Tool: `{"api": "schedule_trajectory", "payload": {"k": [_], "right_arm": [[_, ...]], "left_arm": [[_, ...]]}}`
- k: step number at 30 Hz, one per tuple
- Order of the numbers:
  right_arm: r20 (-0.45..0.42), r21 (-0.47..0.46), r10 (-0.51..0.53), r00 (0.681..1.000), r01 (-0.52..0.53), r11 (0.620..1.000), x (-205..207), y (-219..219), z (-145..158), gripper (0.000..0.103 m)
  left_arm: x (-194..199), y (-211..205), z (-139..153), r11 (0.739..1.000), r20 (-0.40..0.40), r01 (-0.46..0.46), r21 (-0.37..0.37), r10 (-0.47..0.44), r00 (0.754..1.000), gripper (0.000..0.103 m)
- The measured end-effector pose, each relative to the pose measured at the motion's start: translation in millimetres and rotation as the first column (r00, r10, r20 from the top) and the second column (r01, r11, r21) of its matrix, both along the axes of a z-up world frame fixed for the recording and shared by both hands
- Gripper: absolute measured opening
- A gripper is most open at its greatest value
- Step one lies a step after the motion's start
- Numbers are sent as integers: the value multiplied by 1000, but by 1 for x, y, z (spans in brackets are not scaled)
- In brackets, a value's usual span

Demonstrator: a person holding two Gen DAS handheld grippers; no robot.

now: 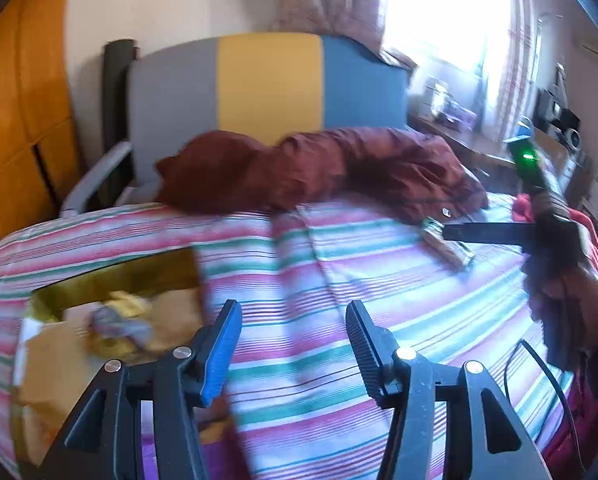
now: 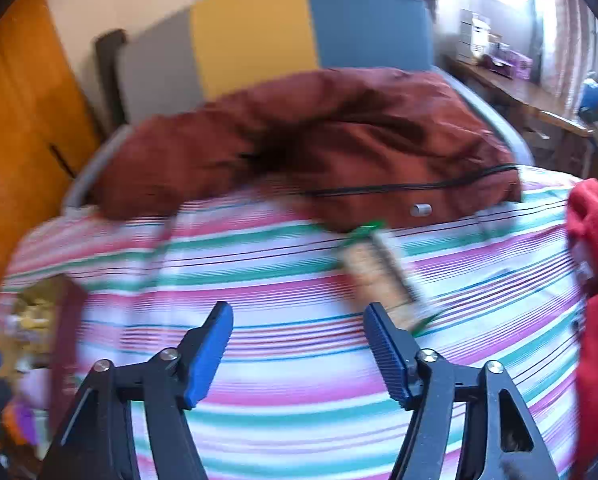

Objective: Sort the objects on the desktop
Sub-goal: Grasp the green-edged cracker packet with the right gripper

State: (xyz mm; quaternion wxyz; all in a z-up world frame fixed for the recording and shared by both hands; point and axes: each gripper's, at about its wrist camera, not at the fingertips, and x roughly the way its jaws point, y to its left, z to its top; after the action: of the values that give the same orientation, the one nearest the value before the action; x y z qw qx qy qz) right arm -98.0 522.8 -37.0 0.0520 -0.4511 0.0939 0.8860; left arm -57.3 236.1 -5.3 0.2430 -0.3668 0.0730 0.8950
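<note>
A long tan snack packet with green ends [image 2: 383, 276] lies on the striped cloth [image 2: 283, 368], just beyond my right gripper [image 2: 299, 344], which is open and empty. The packet also shows in the left wrist view [image 1: 447, 244] at the right. A small silver cylinder [image 2: 420, 210] lies by the maroon cloth. My left gripper [image 1: 293, 334] is open and empty above the striped cloth, right of an open cardboard box [image 1: 99, 280] that holds crumpled wrappers. In that view the right gripper [image 1: 445, 232] shows from the side, near the packet.
A crumpled maroon cloth [image 1: 319, 172] lies across the far side, with a black cable [image 2: 411, 188] over it. A grey, yellow and blue chair back [image 1: 267, 84] stands behind. A red cloth [image 2: 595, 248] sits at the right edge. A cluttered desk [image 1: 459, 136] is far right.
</note>
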Motion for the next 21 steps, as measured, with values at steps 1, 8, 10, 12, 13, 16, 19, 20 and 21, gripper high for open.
{"api": "schedule_trajectory", "payload": {"k": [1,8,10,12,13,16,19,20,21], "right_arm": [[14,13,2,1000,-2,1000,-5,6,-4,73],[125,92,45,991,-57,994,-40,38,-41,76],[142,85,50,989,-62,994,-43,43,-49,76],[151,76,50,987,-62,995,-45,49,-57,75],[157,70,58,986,-70,995,-46,50,-60,67],[146,84,87,985,-100,991,-45,49,-63,53],[139,39,121,983,-127,991,-42,44,-59,49],[136,14,146,980,-150,989,-39,40,-59,49],[136,4,165,977,-167,986,-36,35,-58,49]], "left_arm": [[-2,8,-3,1000,9,11,-3,-11,1000,55],[-28,82,-38,994,97,105,-22,-103,990,55],[-35,98,-47,992,113,126,-21,-123,986,55],[-42,117,-54,988,124,149,-28,-144,982,55],[-44,122,-56,987,127,156,-26,-151,980,55],[-53,140,-63,986,150,168,-14,-164,975,55],[-59,147,-67,986,178,165,2,-163,970,55],[-59,147,-67,986,175,169,2,-166,970,55],[-58,147,-67,985,178,170,2,-168,970,55]]}}
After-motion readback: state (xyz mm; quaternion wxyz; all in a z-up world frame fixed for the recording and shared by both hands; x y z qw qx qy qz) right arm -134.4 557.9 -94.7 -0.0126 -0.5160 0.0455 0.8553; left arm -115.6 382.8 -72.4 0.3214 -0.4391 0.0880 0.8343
